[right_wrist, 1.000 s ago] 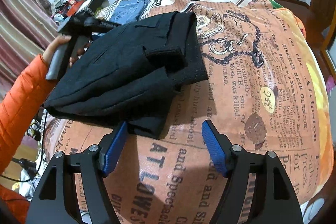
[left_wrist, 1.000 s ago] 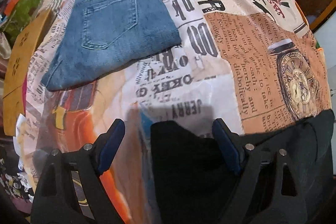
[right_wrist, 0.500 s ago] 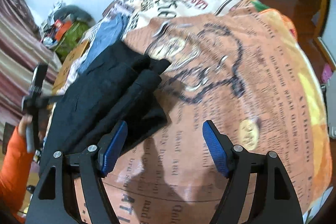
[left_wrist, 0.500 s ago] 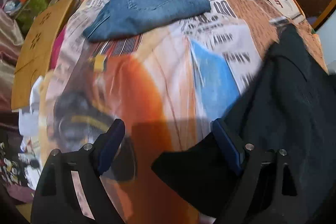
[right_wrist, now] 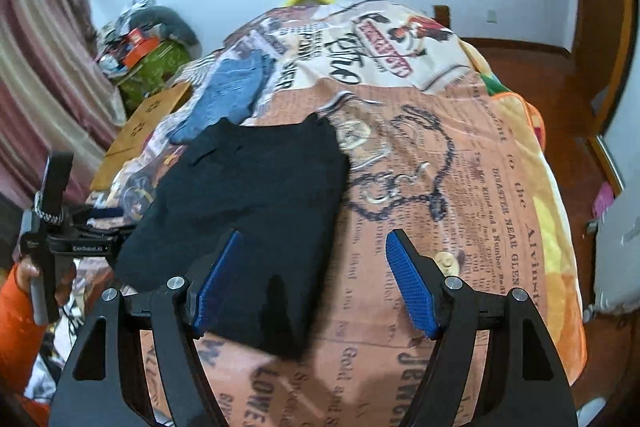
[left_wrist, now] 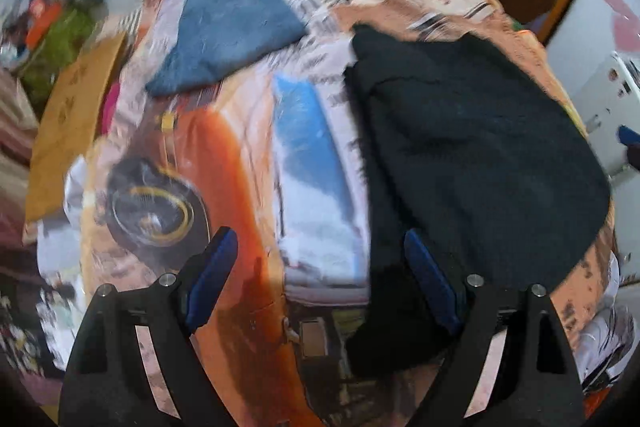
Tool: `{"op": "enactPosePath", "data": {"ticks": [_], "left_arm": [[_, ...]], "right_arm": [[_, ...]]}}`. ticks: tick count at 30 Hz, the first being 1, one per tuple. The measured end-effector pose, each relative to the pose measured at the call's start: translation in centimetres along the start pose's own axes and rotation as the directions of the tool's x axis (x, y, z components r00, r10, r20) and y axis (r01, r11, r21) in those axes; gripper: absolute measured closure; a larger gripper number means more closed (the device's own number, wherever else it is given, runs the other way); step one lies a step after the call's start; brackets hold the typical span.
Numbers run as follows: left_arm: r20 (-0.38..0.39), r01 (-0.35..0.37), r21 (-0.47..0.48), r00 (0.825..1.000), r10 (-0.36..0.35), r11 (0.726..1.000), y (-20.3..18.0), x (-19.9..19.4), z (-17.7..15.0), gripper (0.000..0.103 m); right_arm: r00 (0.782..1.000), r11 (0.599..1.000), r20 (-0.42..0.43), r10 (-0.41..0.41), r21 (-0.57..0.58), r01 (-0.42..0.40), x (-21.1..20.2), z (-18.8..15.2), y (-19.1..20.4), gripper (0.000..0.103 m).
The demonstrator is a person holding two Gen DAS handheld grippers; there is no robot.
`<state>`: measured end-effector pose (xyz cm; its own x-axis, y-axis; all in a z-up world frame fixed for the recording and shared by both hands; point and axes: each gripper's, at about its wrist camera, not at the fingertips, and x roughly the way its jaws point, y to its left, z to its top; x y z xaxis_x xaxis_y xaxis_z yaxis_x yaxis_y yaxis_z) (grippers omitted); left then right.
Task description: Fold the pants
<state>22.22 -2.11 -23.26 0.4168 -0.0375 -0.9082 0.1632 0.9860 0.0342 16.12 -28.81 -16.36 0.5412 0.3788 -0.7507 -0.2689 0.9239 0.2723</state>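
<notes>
The black pants [right_wrist: 248, 211] lie folded into a compact, roughly rectangular bundle on the bed [right_wrist: 460, 187], which is covered with a spread printed like old newspaper pages, a pocket watch on a chain and an orange car. The bundle sits toward the left half of the bed as the right wrist view has it, flat on the spread, with nothing gripping it.

The right hand-held gripper [right_wrist: 314, 281] hangs above the near edge of the pants with its blue pads spread well apart — empty, its left pad over the black cloth and its right pad over bare print. The left hand-held gripper [left_wrist: 320, 281] is likewise wide open and holds nothing; in its own blurred view it hovers over the orange car print, with the black pants [left_wrist: 480, 147] just to its right and its right pad in front of their edge. Whether that pad touches the cloth I cannot tell.

From the right wrist view the left hand-held gripper [right_wrist: 80, 239] shows at the left edge of the bed, held by a hand [right_wrist: 30, 273] coming out of an orange sleeve [right_wrist: 16, 331].

Farther up the bed — well apart from the black bundle — lies a folded pair of blue jeans [right_wrist: 232, 95]. A cardboard sheet [right_wrist: 140, 131] leans beside the bed on the left, and a pile of clutter [right_wrist: 144, 51] sits against the wall behind it.
</notes>
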Motion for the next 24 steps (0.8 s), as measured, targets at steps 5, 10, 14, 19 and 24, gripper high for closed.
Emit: {"op": "enactPosePath", "data": {"ticks": [5,10,14,19,24], "left_arm": [[0.067,0.027,-0.029,0.997,-0.025,0.999,-0.2,-2.0,2.5,0.017],[0.099,0.055,-0.008,0.994,-0.054,0.998,-1.3,-1.4,6.1,0.017],[0.087,0.089,0.013,0.992,-0.09,0.996,-2.5,0.7,8.8,0.017],[0.037,0.142,0.023,0.989,-0.142,0.99,-3.3,3.9,10.9,0.032],[0.017,0.154,0.055,0.988,-0.155,0.987,-4.1,5.9,11.4,0.052]], "right_arm": [[1.0,0.999,-0.009,0.004,-0.048,-0.005,1.0,0.0,1.1,0.032],[1.0,0.997,0.011,0.014,-0.081,-0.013,2.4,1.9,1.1,0.032],[1.0,0.994,0.011,0.029,-0.108,-0.028,4.1,4.1,0.7,0.032],[0.997,0.988,-0.043,0.06,-0.141,-0.065,7.2,6.1,0.5,0.04],[0.994,0.986,-0.099,0.05,-0.151,-0.065,10.9,7.2,-0.2,0.051]]}}
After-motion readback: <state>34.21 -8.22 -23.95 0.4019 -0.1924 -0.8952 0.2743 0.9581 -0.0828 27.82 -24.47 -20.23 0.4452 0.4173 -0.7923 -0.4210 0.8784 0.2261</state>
